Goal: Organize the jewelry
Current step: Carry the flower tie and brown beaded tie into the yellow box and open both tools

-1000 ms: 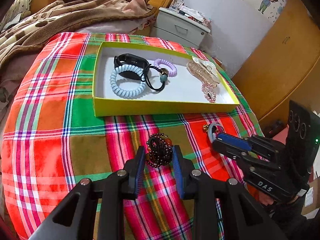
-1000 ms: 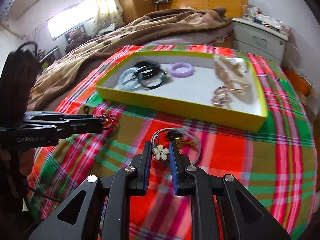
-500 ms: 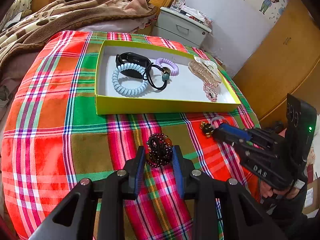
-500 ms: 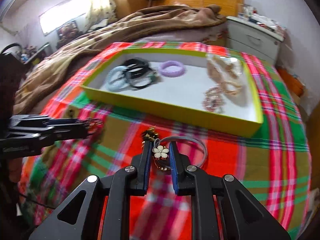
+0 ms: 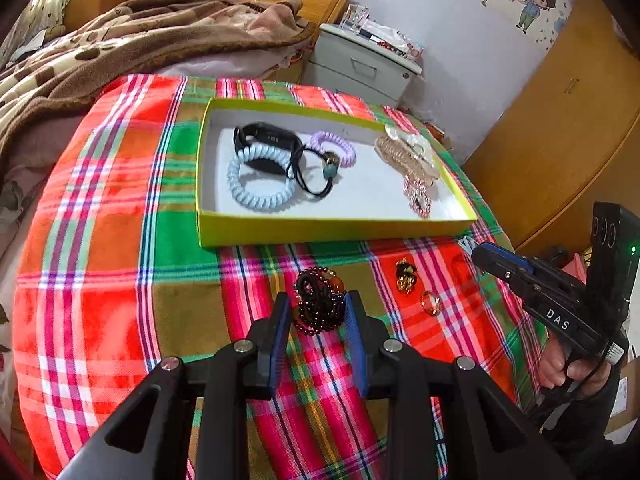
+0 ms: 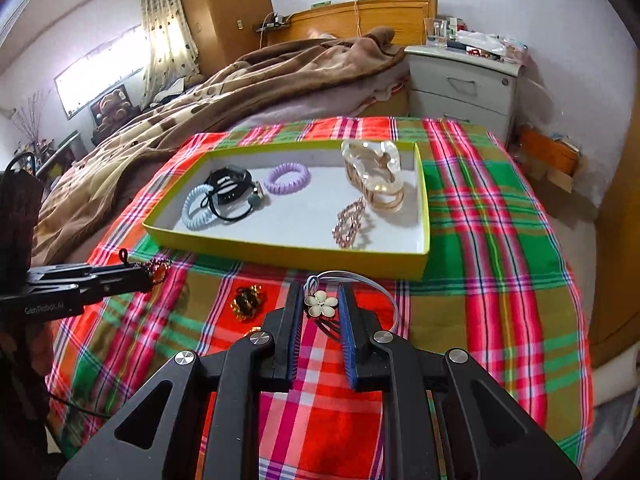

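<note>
On the right tool point(image 5: 486, 254), clamping a flower hairband point(image 6: 320, 304), reads "DAS"; left tool point(image 5: 316, 312) clamps beads point(image 5: 318, 300).

Part of the grey hair band point(image 6: 362, 285) behind the right gripper's point(image 6: 320, 309) fingers; nightstand clutter point(image 5: 384, 36) too small to tell

The right tool point(image 6: 320, 306) pinched a white flower clip point(image 6: 321, 304) with a grey loop point(image 6: 360, 280) above the plaid surface point(image 6: 492, 240). Just beyond lay the yellow tray point(image 6: 288, 254), holding coil ties and clips. The left tool point(image 6: 150, 274) gripped dark beads point(image 6: 160, 269) beside a gold brooch point(image 6: 246, 302).
</note>
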### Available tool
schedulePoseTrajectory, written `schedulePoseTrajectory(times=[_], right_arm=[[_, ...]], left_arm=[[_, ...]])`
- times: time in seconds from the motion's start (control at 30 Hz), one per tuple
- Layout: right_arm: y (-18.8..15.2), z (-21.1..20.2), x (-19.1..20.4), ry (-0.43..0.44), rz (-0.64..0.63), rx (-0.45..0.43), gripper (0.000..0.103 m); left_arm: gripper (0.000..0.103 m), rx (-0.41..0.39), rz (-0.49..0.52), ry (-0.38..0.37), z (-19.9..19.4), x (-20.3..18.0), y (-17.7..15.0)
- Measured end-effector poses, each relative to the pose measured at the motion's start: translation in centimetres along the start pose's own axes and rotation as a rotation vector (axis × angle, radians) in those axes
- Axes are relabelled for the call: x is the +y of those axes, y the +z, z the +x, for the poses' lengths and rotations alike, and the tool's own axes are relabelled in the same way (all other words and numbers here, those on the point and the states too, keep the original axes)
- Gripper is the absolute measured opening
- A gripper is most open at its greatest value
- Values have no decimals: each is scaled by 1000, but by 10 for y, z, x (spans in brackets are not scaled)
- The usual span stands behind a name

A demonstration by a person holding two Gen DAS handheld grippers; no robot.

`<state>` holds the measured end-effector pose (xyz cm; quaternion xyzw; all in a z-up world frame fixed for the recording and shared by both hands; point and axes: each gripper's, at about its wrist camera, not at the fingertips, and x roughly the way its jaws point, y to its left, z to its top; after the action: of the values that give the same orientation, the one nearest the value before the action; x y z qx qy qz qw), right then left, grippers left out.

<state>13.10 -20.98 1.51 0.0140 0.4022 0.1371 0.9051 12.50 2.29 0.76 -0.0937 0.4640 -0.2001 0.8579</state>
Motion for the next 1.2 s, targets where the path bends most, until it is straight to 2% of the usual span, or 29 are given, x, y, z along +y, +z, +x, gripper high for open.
schedulePoseTrajectory(times=[0.33, 0.6, 0.93, 1.2], right_arm=[[29, 0, 6, 6, -14, -43, 18], [44, 15, 7, 7, -4, -48, 18], [58, 48, 14, 21, -12, -14, 18], [60, 75, 22, 18, -35, 33, 18]], left_arm=[[28, -55, 54, -12, -12, -13, 44], [28, -70, 101, -33, 5, -26, 90], [28, -37, 117, -35, 46, -26, 130], [28, 5, 94, -28, 78, -16, 141]])
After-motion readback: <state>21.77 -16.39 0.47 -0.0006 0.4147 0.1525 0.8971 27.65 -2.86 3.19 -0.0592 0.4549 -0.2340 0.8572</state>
